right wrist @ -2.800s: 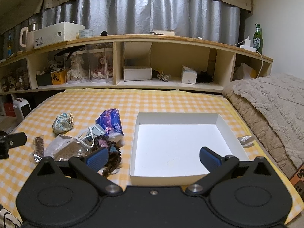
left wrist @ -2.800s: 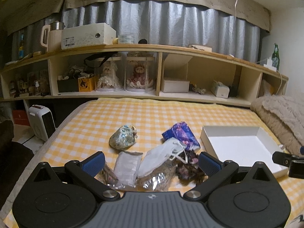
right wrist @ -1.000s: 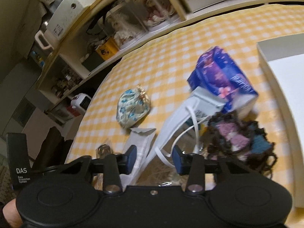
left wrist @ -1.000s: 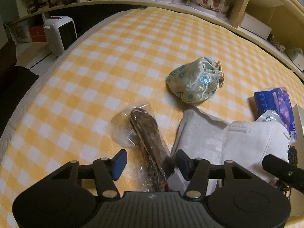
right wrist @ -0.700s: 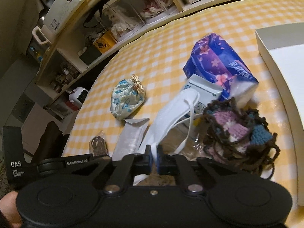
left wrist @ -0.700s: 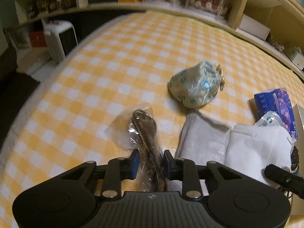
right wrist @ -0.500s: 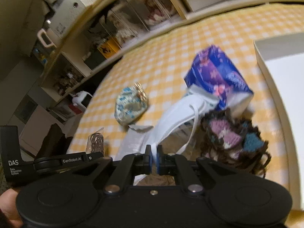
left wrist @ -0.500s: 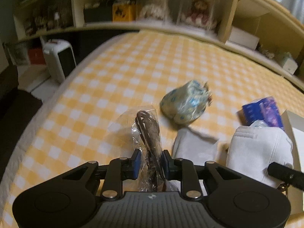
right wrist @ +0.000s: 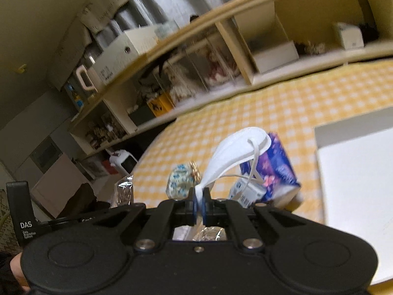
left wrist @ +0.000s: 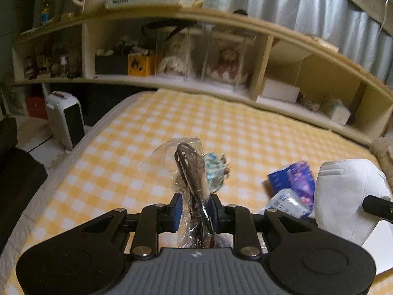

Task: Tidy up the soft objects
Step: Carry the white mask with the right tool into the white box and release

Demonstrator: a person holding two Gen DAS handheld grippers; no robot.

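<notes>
My left gripper is shut on a clear plastic bag with a brown hairpiece and holds it above the yellow checked bed. My right gripper is shut on a white face mask, lifted off the bed; the mask also shows in the left wrist view. A floral drawstring pouch and a purple tissue pack lie on the bed. The white open box sits at the right.
A wooden shelf unit with dolls and boxes runs along the far side of the bed. A small white heater stands on the floor at the left. A grey blanket edge lies at the far right.
Both grippers closed on their items about a second ago and have since lifted them off the bed. Both views have tilted upward toward the shelf.
</notes>
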